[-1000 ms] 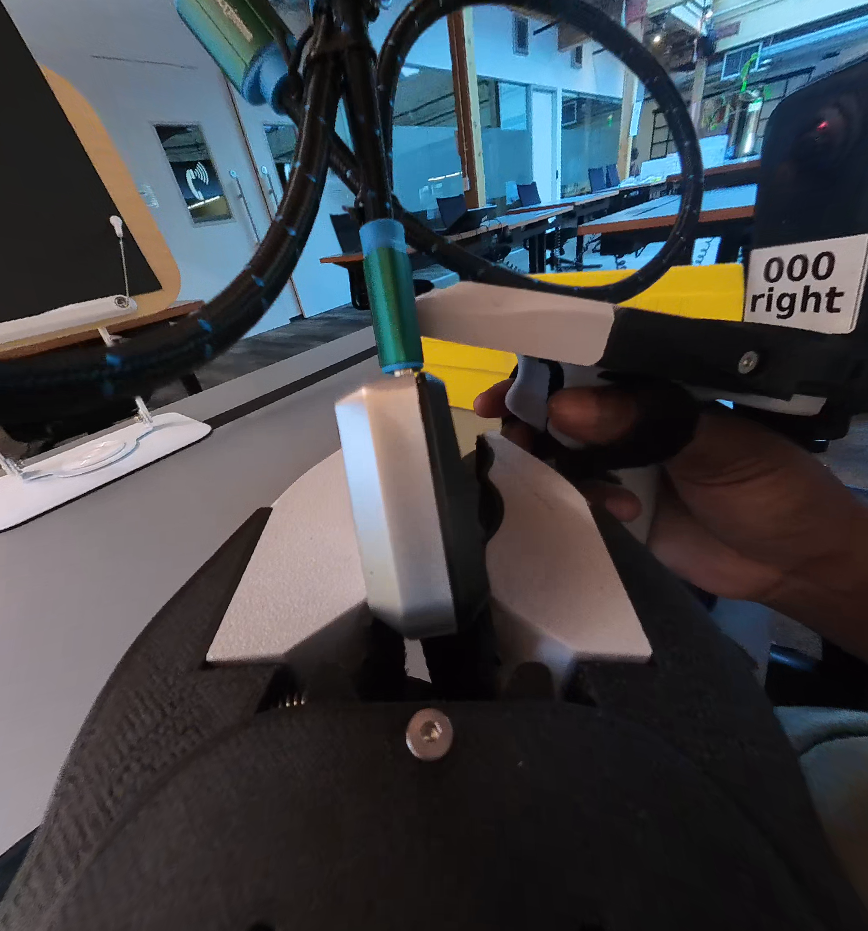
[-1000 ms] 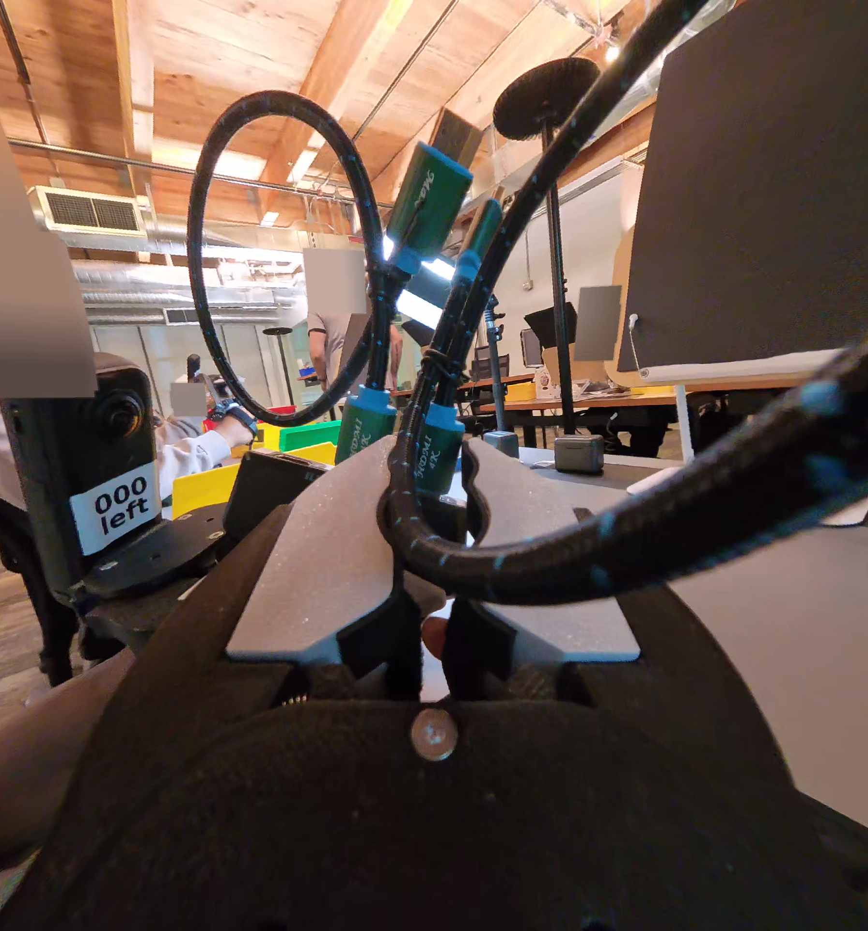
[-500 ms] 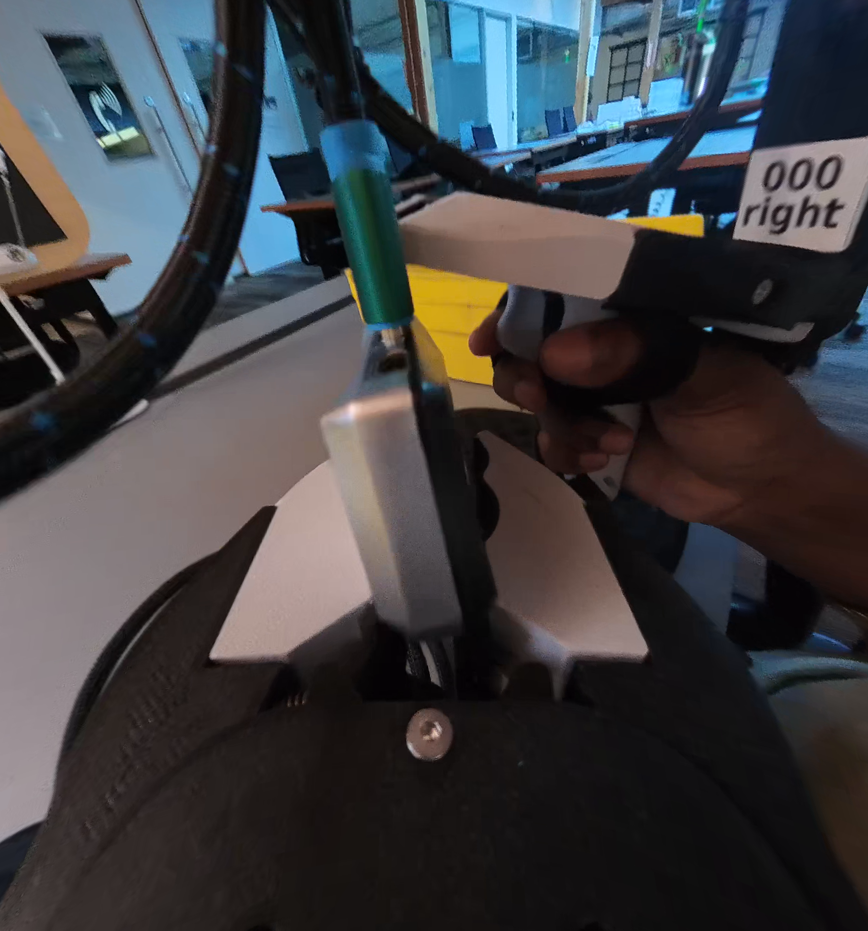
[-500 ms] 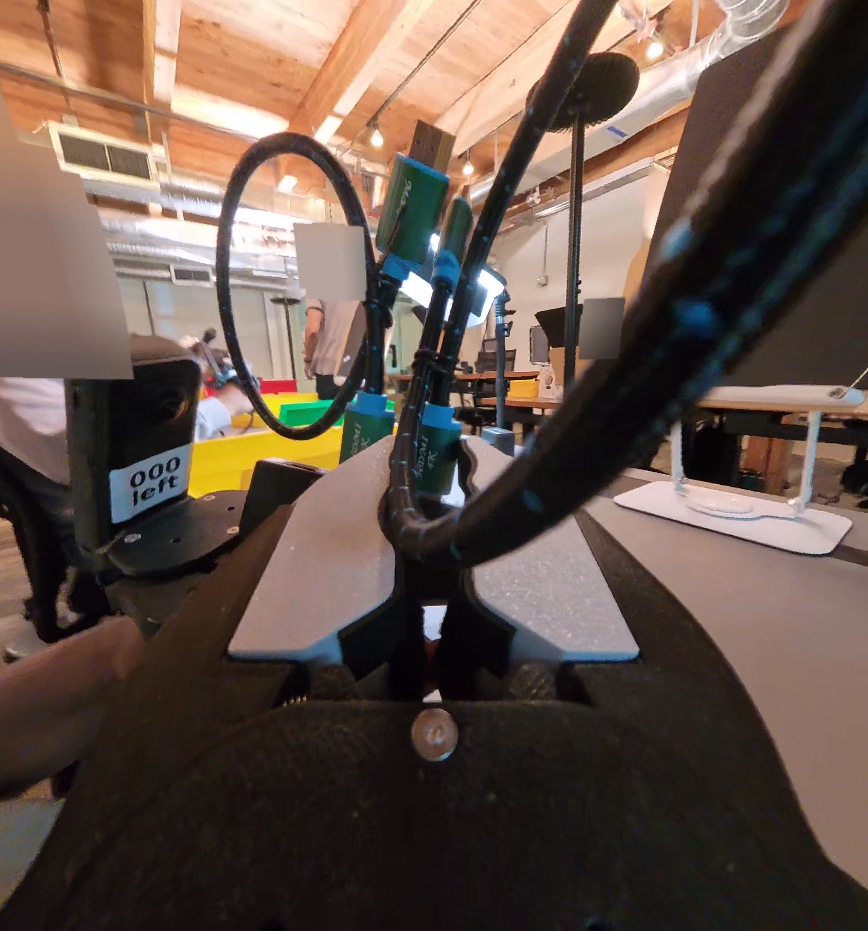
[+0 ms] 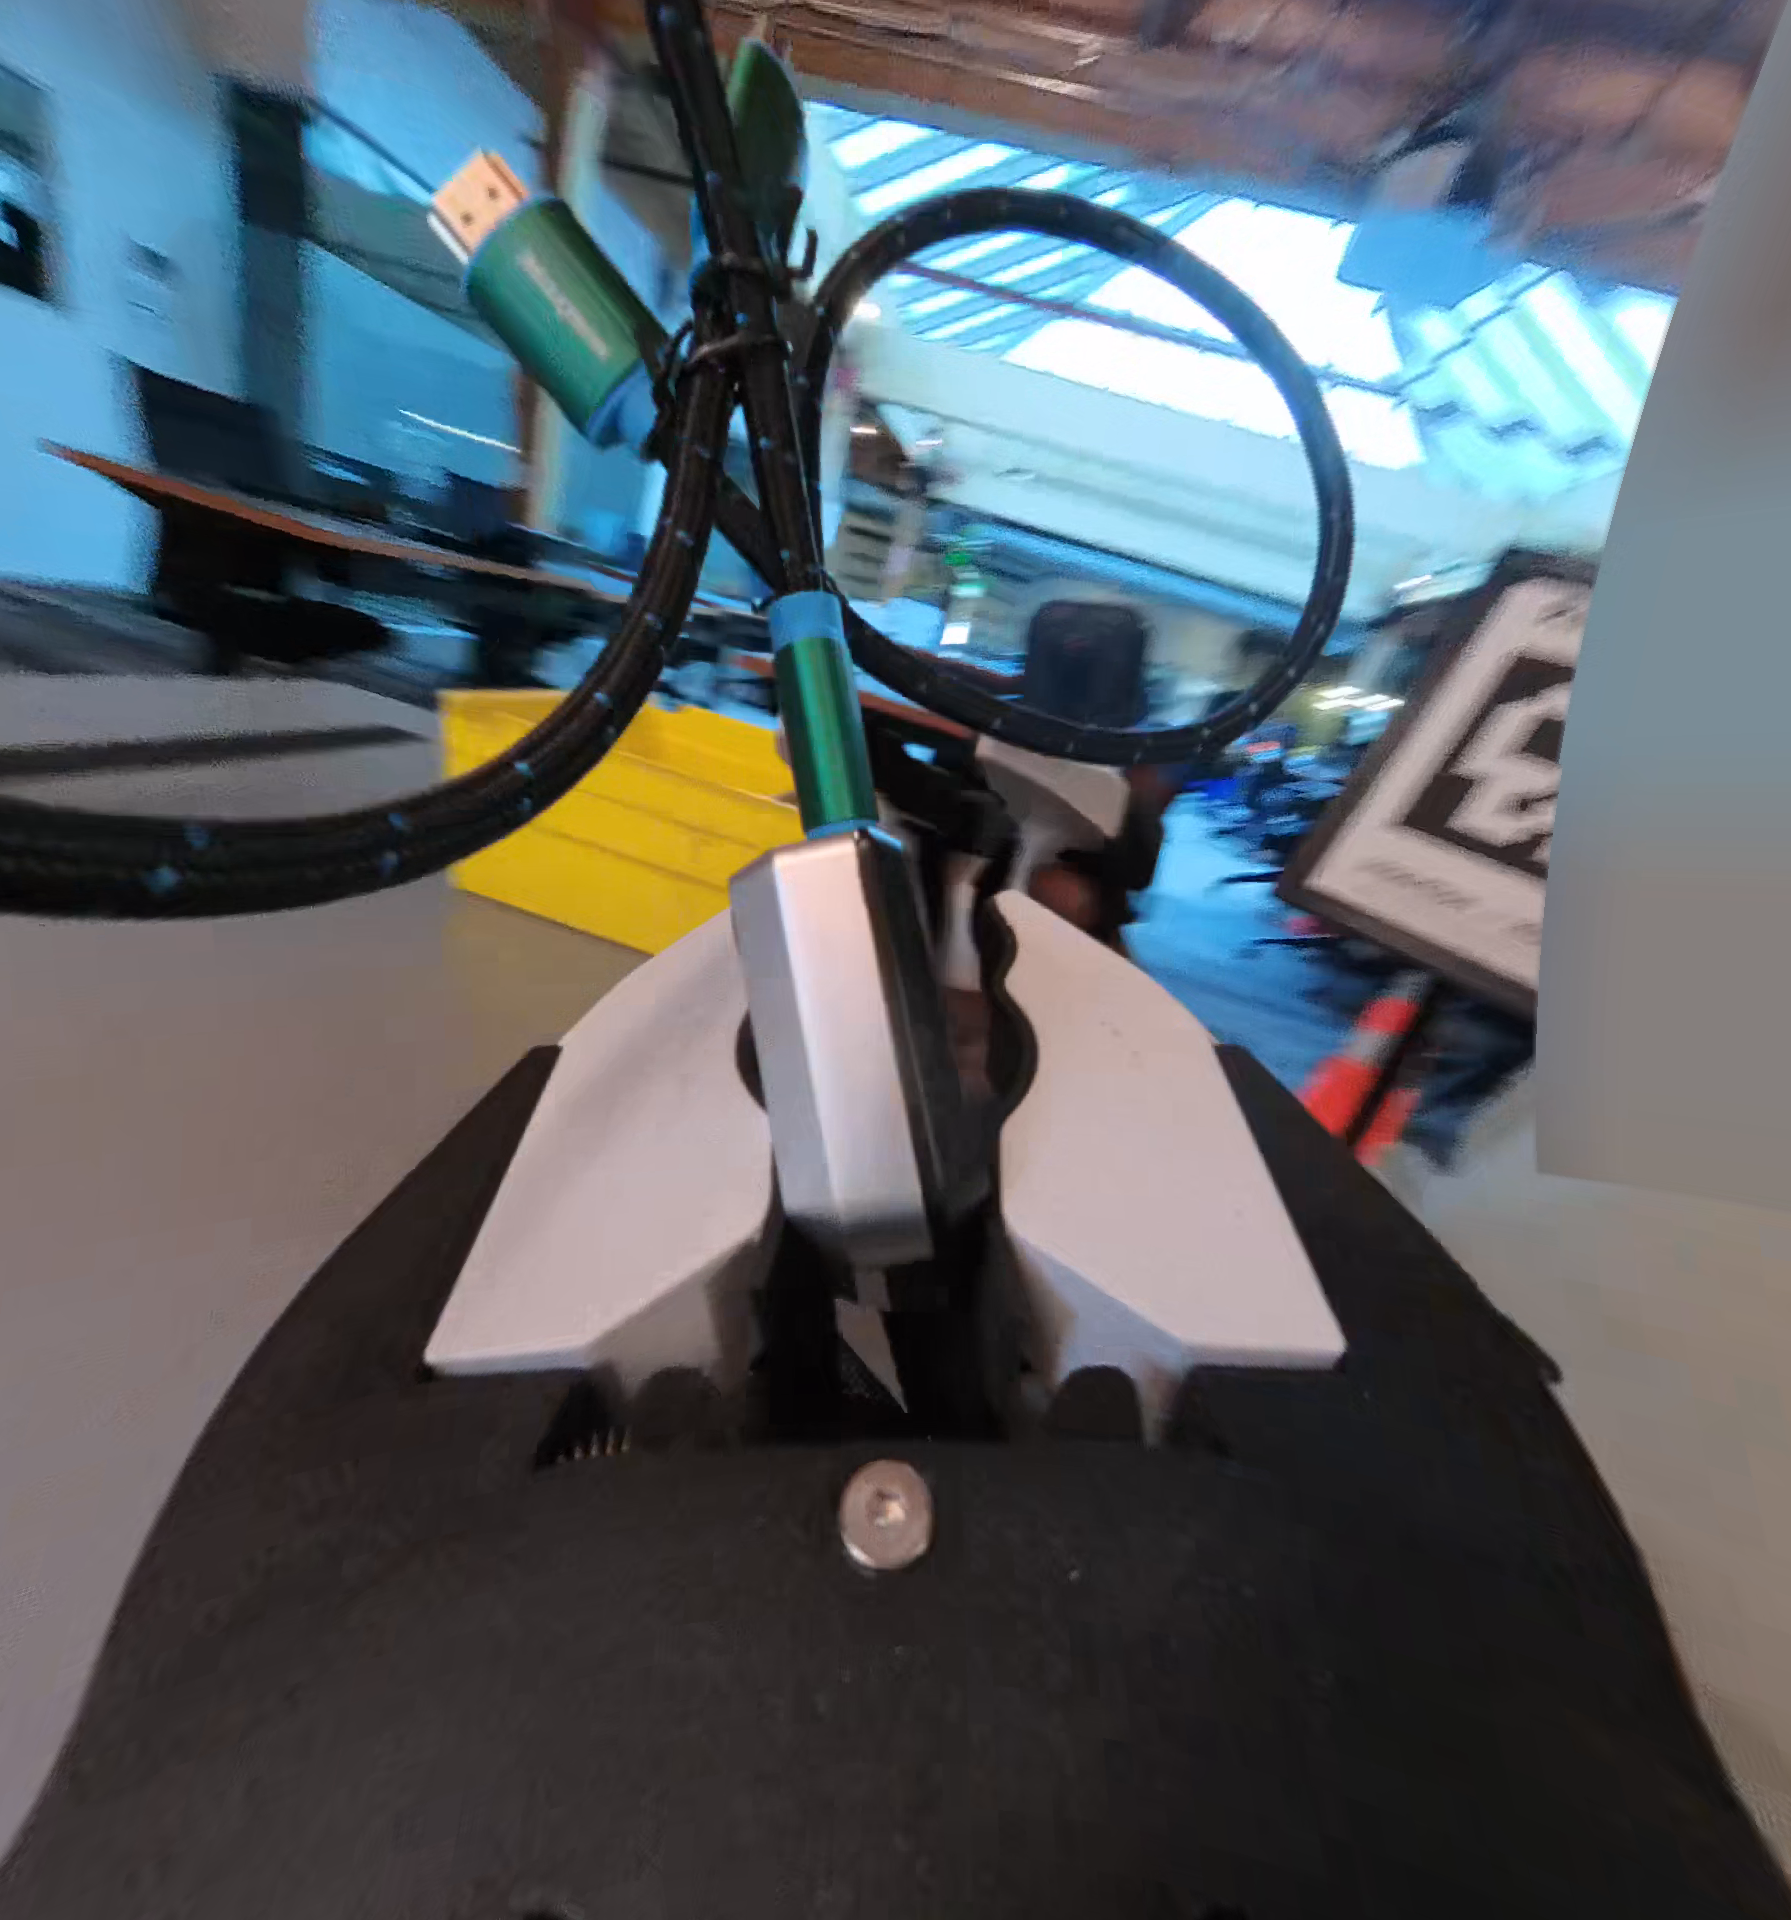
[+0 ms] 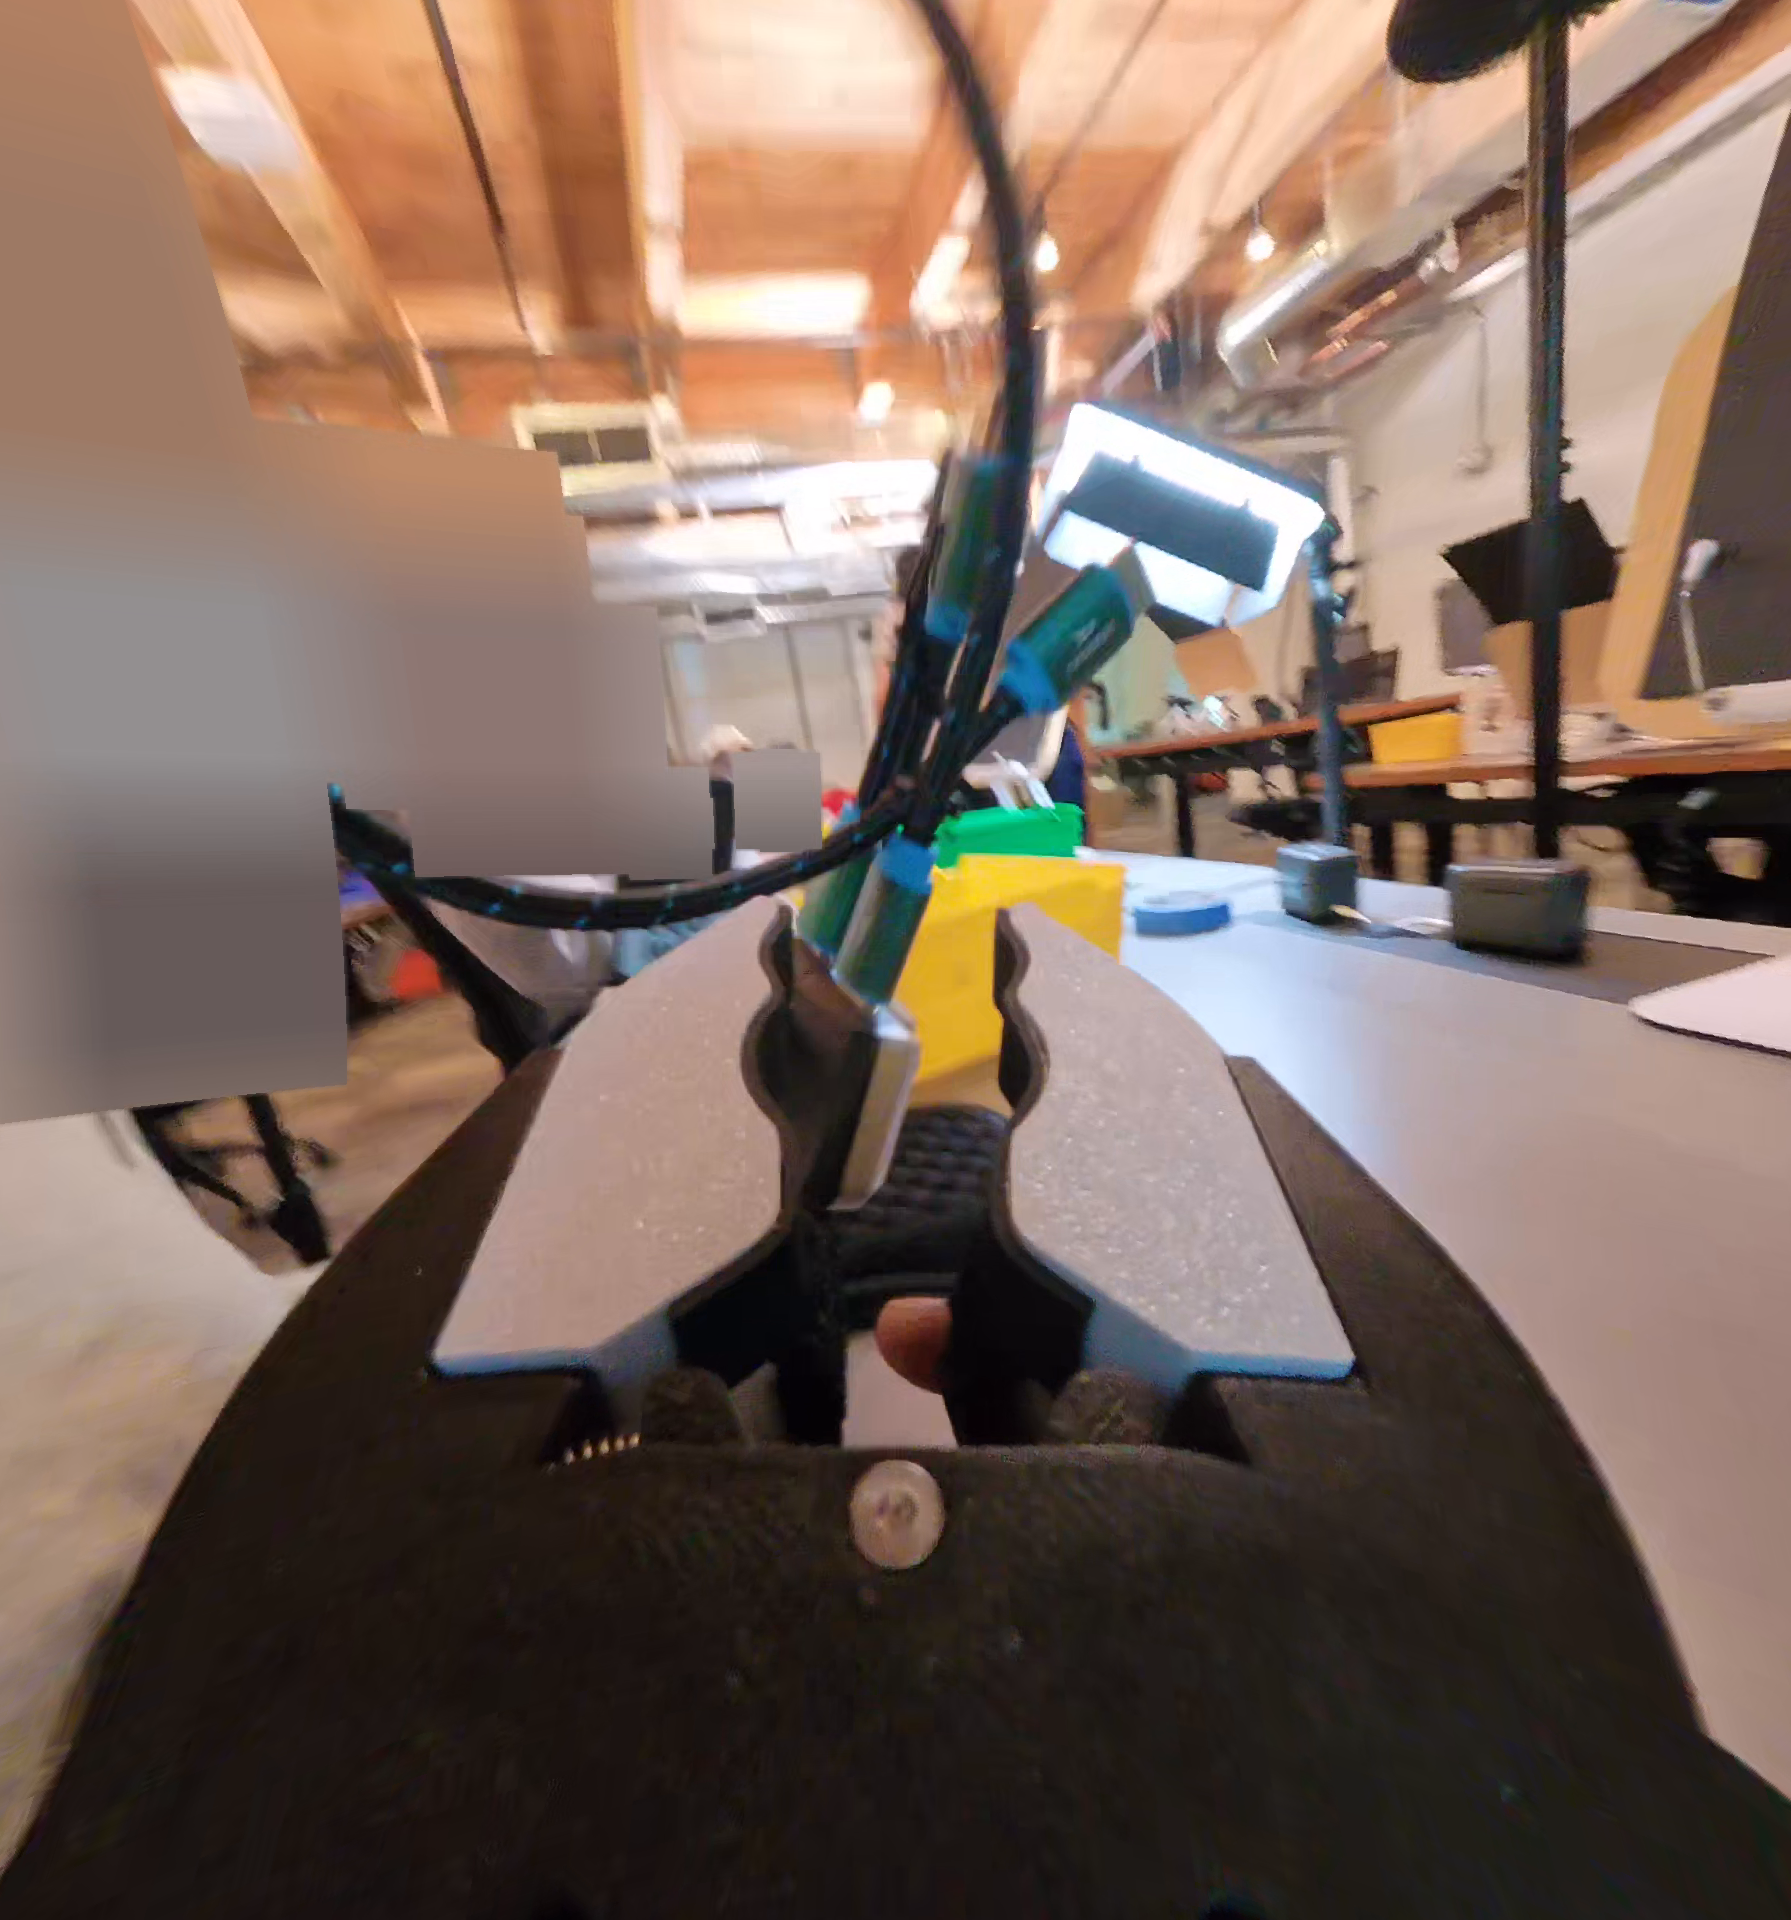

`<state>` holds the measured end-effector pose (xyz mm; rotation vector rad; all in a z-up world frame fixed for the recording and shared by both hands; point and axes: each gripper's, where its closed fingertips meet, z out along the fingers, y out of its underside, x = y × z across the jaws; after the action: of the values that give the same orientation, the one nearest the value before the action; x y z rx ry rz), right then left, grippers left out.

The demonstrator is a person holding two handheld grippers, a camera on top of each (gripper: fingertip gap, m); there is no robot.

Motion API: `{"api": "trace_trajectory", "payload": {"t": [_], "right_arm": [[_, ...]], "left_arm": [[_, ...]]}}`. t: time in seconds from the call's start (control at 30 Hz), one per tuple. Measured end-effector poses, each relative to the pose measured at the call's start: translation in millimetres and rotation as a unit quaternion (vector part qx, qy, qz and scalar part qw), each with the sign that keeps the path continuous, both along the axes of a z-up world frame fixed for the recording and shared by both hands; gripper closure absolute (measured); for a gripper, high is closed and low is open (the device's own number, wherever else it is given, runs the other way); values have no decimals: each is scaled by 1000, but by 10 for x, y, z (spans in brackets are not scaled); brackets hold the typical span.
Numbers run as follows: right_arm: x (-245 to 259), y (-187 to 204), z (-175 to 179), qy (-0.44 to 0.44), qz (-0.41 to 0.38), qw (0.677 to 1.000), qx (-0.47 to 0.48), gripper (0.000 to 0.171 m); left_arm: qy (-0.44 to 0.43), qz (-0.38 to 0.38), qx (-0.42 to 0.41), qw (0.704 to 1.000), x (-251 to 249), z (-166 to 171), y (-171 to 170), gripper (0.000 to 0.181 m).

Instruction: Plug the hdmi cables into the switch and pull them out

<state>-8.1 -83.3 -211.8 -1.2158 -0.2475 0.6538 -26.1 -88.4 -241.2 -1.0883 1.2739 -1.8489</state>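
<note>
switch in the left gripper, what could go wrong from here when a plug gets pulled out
1. The switch sits tilted in the left gripper; tugging the plug could lever it loose.
2. The cables are tied together in a wide loop; it or the free plug could snag.
3. The right gripper is open around the switch's end, so it may close on the switch, not a plug.

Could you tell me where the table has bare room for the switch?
Bare table lies right of the right hand-held gripper, before the two dark boxes. Also left of the yellow bin, under the cables. Crowded around the tape roll.
</note>
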Motion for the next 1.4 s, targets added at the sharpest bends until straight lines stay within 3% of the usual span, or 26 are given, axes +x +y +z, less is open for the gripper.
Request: {"api": "trace_trajectory", "payload": {"t": [0.1,0.23,0.37,0.5,0.63,0.8,1.03,1.13,1.23,1.4], "right_arm": [[93,-83,80,109,79,991,3,135],[-86,7,-90,116,143,982,-50,134],[-156,-18,-82,116,162,979,-36,160],[-50,-26,-62,131,131,983,-20,161],[-24,-19,-32,139,116,983,-10,161],[-61,-43,-28,136,132,982,-3,160],[-137,-18,-11,140,126,982,3,161],[-141,-48,15,109,113,988,7,161],[-207,-84,5,85,134,987,2,160],[-232,-180,61,78,159,984,23,160]], "left_arm": [[1,-52,-58,997,-54,18,-6,147],[18,-67,-47,997,-31,-44,-74,147],[37,-104,-36,993,-36,-113,-217,147],[100,-109,6,989,46,-334,-345,149],[88,-118,-19,989,69,-302,-372,149],[12,-65,-30,997,72,-76,-237,146],[-64,97,5,993,-1,175,170,113],[-38,93,64,993,-62,142,173,122],[-29,24,82,996,-143,118,-2,151],[-68,14,83,994,-166,202,-109,156]]}}
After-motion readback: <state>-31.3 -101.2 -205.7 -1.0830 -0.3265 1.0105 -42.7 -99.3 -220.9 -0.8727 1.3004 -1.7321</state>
